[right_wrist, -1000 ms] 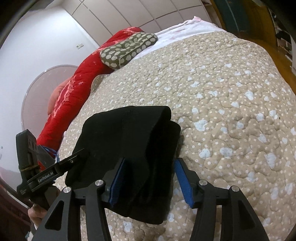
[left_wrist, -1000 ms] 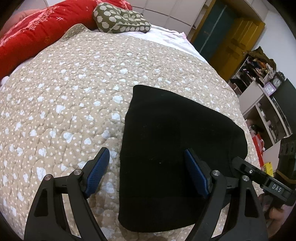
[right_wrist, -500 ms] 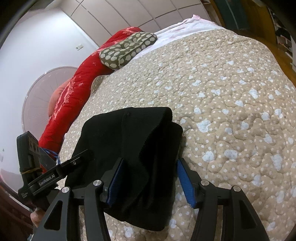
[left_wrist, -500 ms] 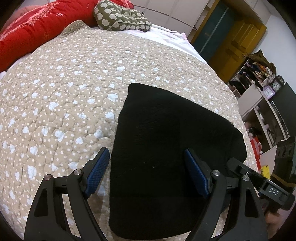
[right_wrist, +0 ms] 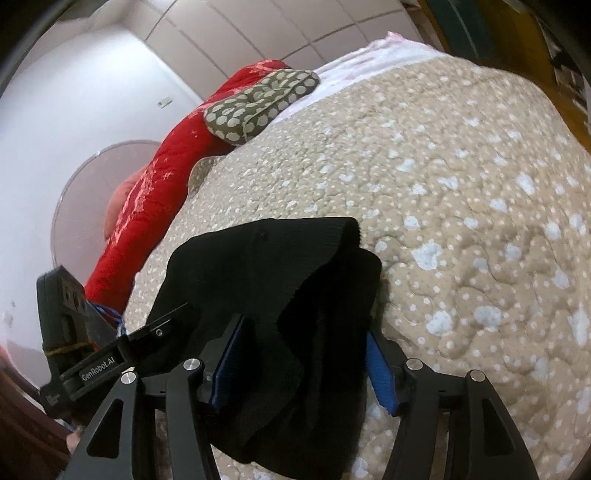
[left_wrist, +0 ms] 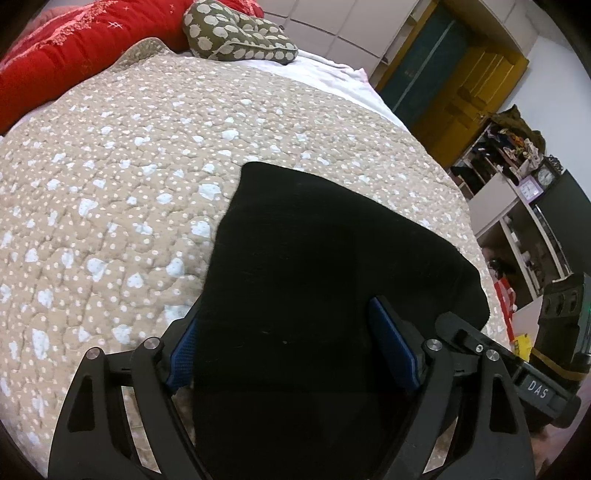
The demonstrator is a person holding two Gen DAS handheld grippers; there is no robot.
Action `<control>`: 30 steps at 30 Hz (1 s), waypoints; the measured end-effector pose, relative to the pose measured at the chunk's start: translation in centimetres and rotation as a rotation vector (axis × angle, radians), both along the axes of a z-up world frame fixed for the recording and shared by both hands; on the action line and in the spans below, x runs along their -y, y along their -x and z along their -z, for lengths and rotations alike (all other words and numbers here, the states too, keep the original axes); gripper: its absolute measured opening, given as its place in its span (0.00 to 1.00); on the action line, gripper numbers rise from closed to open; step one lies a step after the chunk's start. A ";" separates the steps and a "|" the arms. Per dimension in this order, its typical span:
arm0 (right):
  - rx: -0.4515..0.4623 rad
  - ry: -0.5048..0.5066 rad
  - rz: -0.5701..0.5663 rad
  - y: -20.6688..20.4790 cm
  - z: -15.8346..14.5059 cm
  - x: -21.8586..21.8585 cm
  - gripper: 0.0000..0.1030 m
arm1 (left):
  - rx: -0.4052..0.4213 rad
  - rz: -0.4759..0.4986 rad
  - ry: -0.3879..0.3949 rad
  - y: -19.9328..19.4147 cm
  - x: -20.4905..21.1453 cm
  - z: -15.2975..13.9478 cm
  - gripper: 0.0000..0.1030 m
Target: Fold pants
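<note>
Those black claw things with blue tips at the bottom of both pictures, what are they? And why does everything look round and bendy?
Each one is a hand-held gripper, a two-fingered tool a person holds, one in each hand. A small camera on each looks forward along its fingers, and its very wide lens bends the picture.

One picture comes from the left hand-held gripper, the other from the right hand-held gripper. Each camera also catches the other tool at the edge of its picture.

They are over a bed with a beige dotted quilt. On it lie black pants, already folded into a thick stack. At the far end are a red blanket and a green spotted pillow.

Both tools have their blue fingers open on either side of the pants. Nothing is pinched right now.
</note>
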State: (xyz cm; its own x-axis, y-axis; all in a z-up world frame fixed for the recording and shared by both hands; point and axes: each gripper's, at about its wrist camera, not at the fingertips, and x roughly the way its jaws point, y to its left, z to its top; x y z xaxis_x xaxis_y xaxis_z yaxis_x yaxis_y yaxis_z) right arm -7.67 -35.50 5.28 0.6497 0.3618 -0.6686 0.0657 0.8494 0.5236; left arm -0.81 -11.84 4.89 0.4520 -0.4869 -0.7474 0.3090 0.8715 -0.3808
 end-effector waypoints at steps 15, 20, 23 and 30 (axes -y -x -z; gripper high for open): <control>0.176 0.114 -0.063 -1.3 -5.7 -1.9 0.31 | 0.100 -0.008 -0.007 -0.7 -0.2 -3.9 0.51; 0.218 0.101 -0.062 -4.3 -6.8 -1.7 0.31 | 0.144 -0.045 -0.025 -3.3 -0.3 -5.2 0.51; 0.187 0.109 -0.051 -6.5 -5.5 -1.6 0.34 | 0.097 -0.069 -0.075 -5.5 0.2 -3.6 0.51; 0.061 0.248 0.006 -7.1 -3.8 0.0 0.42 | 0.073 -0.075 -0.148 -5.9 0.7 -2.1 0.58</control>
